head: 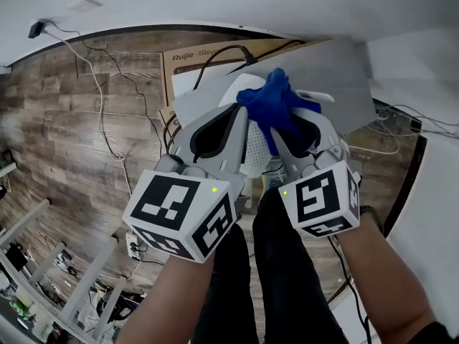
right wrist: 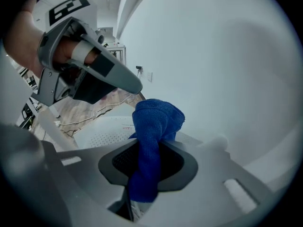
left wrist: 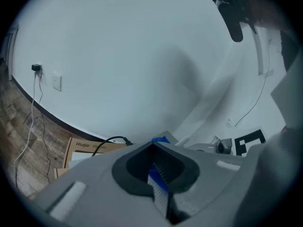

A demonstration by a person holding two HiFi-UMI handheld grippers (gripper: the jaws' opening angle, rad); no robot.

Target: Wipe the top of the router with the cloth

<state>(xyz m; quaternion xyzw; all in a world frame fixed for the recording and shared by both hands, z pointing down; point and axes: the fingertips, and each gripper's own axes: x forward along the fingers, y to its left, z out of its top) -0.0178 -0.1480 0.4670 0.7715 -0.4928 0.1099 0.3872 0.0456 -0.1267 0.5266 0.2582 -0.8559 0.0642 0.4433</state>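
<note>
In the head view the white router (head: 256, 153), its top perforated, lies on a grey board (head: 344, 70) between my two grippers. The blue cloth (head: 276, 102) is bunched above it, and my right gripper (head: 285, 122) is shut on it. The right gripper view shows the cloth (right wrist: 156, 122) standing up out of the right gripper (right wrist: 147, 141), with the router (right wrist: 109, 129) just behind. My left gripper (head: 239, 113) hangs at the router's left edge, jaws shut and nothing seen held. In its own view the left gripper (left wrist: 152, 146) shows a strip of router (left wrist: 160, 200) and cloth (left wrist: 160, 140) past the jaws.
A cardboard box (head: 188, 54) leans behind the grey board, and a black cable (head: 222, 52) runs over it. Thin cables trail across the wood floor (head: 64, 135) to a power strip (head: 134, 244). The person's dark trouser legs (head: 287, 278) are below. White wall lies beyond.
</note>
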